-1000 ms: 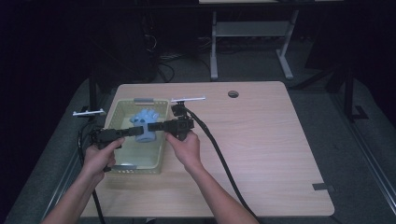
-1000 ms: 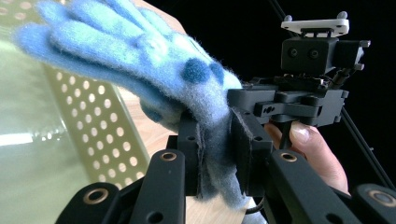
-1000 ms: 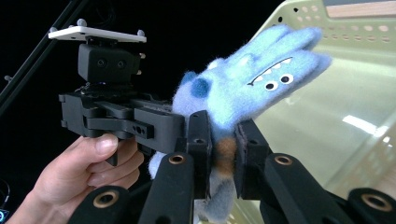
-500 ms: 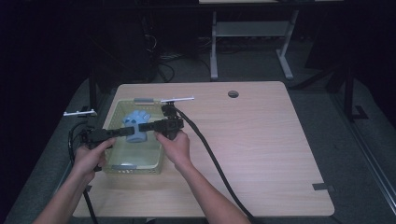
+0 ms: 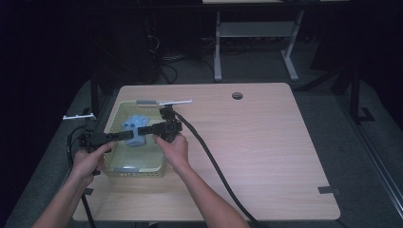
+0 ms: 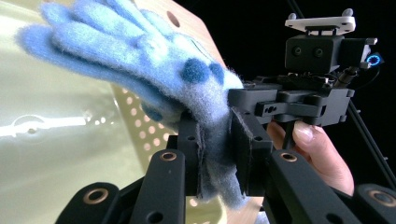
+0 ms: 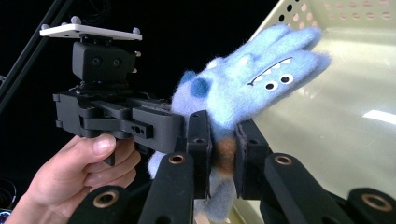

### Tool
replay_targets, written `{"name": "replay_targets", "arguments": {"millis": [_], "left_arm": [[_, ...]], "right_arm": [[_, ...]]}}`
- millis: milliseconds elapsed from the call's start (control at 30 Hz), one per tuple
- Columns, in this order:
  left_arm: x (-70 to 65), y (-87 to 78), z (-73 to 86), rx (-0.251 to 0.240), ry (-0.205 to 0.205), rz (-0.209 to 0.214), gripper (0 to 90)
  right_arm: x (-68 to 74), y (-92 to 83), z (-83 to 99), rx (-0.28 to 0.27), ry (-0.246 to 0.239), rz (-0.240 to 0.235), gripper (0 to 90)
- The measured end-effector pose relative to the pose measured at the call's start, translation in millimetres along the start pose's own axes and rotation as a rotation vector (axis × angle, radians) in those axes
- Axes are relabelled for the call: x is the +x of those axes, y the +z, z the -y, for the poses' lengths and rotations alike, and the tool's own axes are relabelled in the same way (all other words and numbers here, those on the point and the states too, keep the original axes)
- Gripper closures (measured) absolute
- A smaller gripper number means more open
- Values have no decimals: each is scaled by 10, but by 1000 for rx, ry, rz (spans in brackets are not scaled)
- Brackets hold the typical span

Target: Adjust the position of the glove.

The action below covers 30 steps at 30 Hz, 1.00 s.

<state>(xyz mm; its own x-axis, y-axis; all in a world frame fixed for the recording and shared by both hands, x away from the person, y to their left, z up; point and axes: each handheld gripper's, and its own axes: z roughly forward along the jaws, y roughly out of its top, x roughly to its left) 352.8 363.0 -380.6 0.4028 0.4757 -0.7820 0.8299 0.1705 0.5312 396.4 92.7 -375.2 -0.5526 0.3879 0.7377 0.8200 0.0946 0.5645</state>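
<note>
A fuzzy light-blue glove (image 5: 134, 125) with a cartoon monster face hangs over a pale green perforated basket (image 5: 135, 170). Both grippers are shut on it from opposite sides. My left gripper (image 5: 126, 136) reaches in from the left, and in the left gripper view its jaws (image 6: 215, 140) pinch the glove's cuff (image 6: 212, 154). My right gripper (image 5: 145, 130) comes from the right, its jaws (image 7: 222, 135) clamped on the glove's lower part. The glove's fingers (image 7: 280, 51) point up and away over the basket's inside (image 7: 350, 121). The facing left gripper (image 7: 183, 126) touches the glove just beside the right one.
The basket stands at the left of a wooden table (image 5: 266, 142). A round cable hole (image 5: 237, 95) lies at the table's back. A thick black cable (image 5: 214, 164) trails from the right gripper toward the front edge. A white metal desk frame (image 5: 252, 42) stands on the floor behind.
Both hands have carried the glove to the left and a little nearer, from the basket's right side to over its middle. Both grippers stay shut on it.
</note>
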Motion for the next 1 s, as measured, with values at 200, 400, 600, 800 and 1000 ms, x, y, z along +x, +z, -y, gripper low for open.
{"name": "replay_targets", "arguments": {"millis": [200,400,600,800,1000], "left_arm": [[93,-10,9,23,-4,-23,740],[135,-15,1,43,-17,-59,740],[181,-4,6,61,-25,-76,745],[249,8,39,74,-35,-86,747],[269,20,46,91,-36,-105,748]], "right_arm": [[-54,89,28,13,5,8,786],[-111,177,52,23,18,14,786],[-163,241,78,38,34,21,784],[-193,289,106,53,34,37,777],[-236,320,148,57,36,46,762]]}}
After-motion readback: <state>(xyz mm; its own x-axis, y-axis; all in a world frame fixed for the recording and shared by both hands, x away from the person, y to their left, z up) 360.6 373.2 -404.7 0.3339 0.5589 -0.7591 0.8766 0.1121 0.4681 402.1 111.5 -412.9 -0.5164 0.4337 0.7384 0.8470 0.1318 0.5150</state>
